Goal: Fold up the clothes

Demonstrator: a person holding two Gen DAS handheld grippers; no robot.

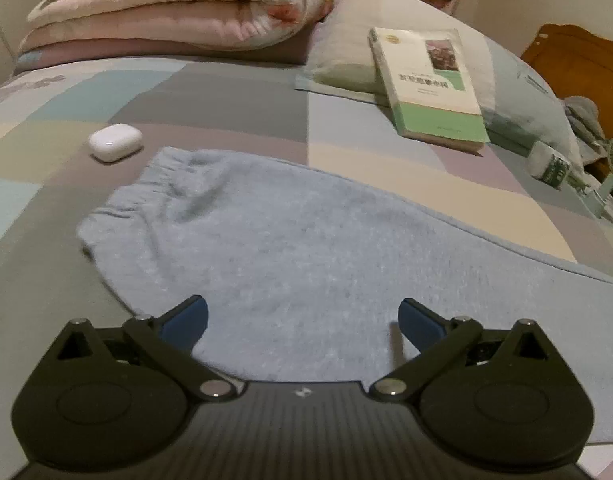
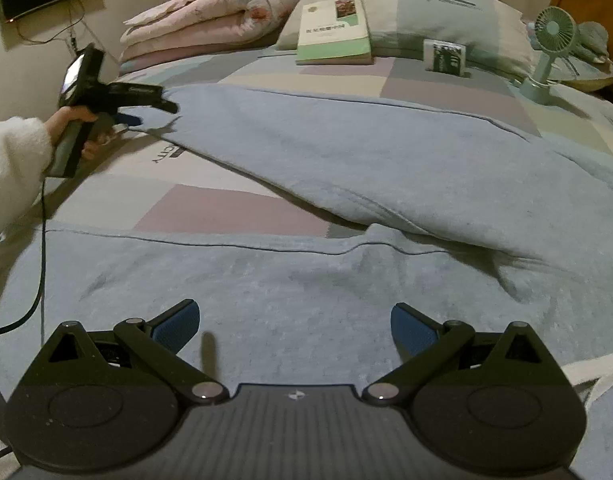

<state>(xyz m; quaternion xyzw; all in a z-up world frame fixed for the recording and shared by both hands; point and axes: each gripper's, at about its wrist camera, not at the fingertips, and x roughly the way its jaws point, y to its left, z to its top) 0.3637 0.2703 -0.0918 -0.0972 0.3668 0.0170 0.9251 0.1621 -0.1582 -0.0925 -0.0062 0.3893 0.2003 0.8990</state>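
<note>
Your left gripper [image 1: 304,320] hangs with jaws spread wide and nothing between them, just above the light blue sweatpants [image 1: 290,240]; the elastic cuff [image 1: 146,184] lies ahead and to its left, and a white earbud case [image 1: 115,144] sits just beyond that on the bed [image 1: 226,96]. Your right gripper [image 2: 294,326] is equally wide and empty over the nearer pant leg [image 2: 266,280]. The other leg [image 2: 366,148] stretches ahead of it, a green-covered book [image 2: 334,28] leaning on the pillow [image 2: 446,4] beyond.

trousers [image 1: 306,240] on bed [image 1: 234,92] | earbud case [image 1: 114,144] left | book [image 1: 430,84] behind
</note>
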